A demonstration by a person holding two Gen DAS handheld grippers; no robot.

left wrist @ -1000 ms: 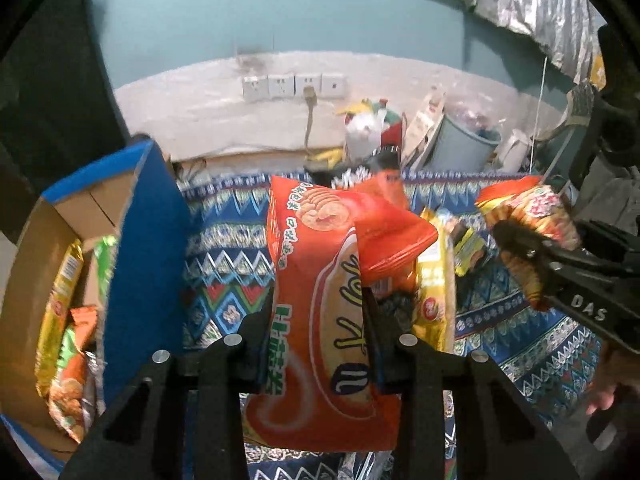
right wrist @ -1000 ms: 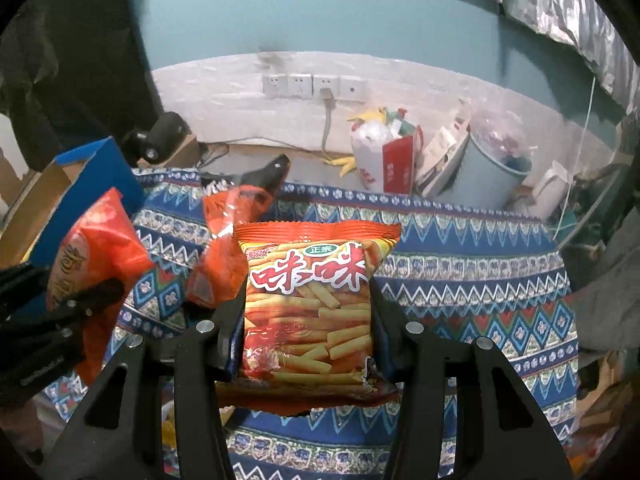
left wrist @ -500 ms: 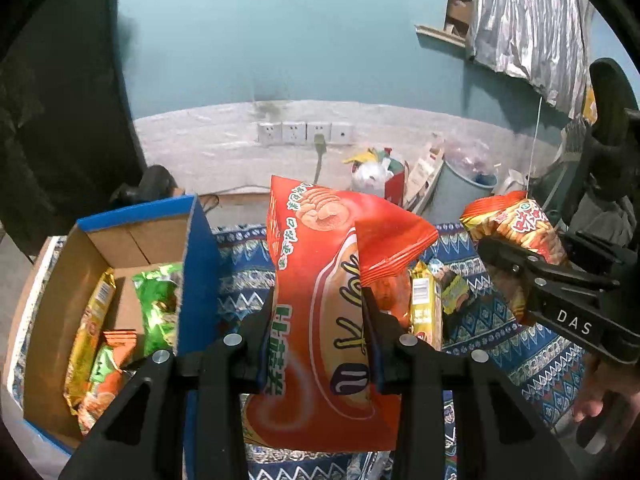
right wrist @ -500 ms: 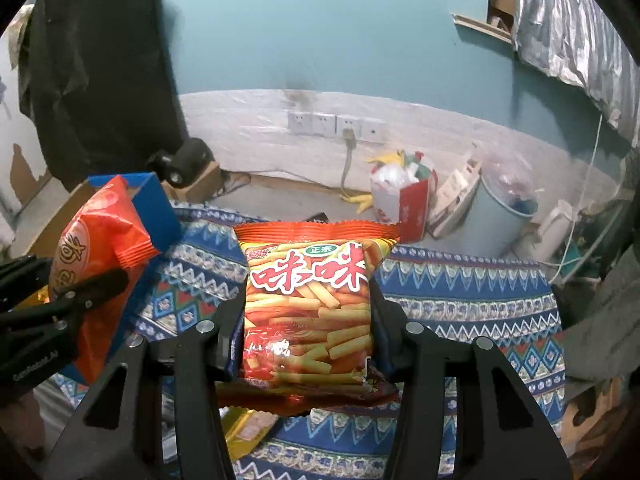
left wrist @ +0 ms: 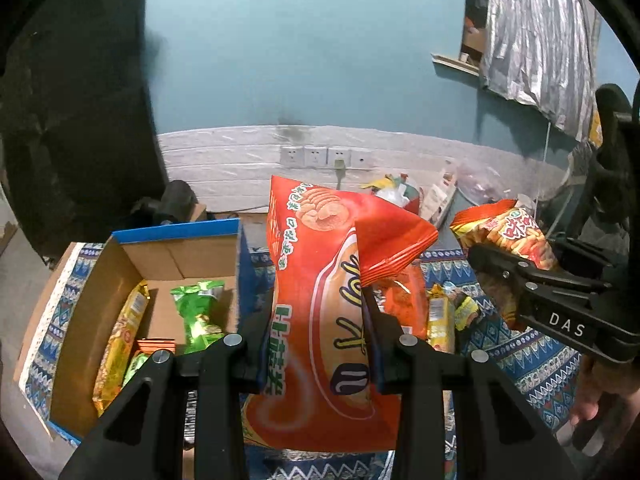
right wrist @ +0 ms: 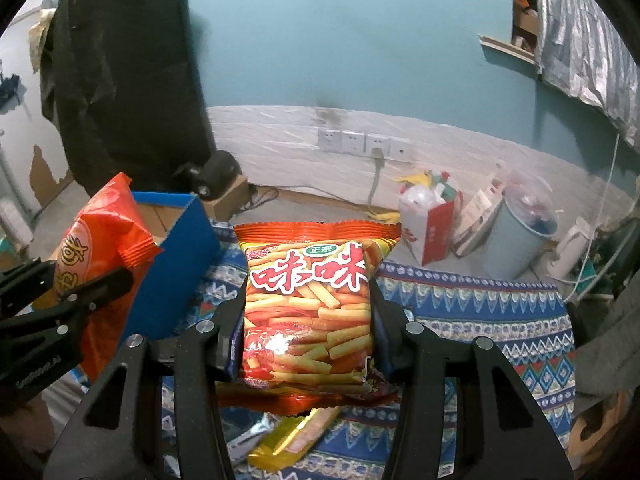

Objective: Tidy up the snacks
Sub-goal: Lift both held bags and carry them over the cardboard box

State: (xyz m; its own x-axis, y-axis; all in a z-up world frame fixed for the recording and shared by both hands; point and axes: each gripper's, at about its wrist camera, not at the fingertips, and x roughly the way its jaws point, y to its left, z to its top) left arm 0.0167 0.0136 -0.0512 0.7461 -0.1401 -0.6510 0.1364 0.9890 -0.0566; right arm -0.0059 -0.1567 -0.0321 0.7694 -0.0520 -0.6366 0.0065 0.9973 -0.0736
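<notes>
Box [left wrist: 132,264] sat more fully in your left view than a second before, its open top showing. Your left gripper [left wrist: 320,320] stayed clamped on the red chip bag [left wrist: 320,312] beside its blue wall; right gripper [right wrist: 308,320] pinched the fries bag [right wrist: 308,300] above the cloth [right wrist: 480,320].

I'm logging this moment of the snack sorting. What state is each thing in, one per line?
left hand-held gripper: shut on the orange chip bag.
orange chip bag: sealed, held upright, top corner folded over.
right hand-held gripper: shut on the fries snack bag.
fries snack bag: sealed, held upright above the patterned cloth.
cardboard box: open, snack packs inside.
green snack pack: lying in the box.
patterned cloth: spread flat.
</notes>
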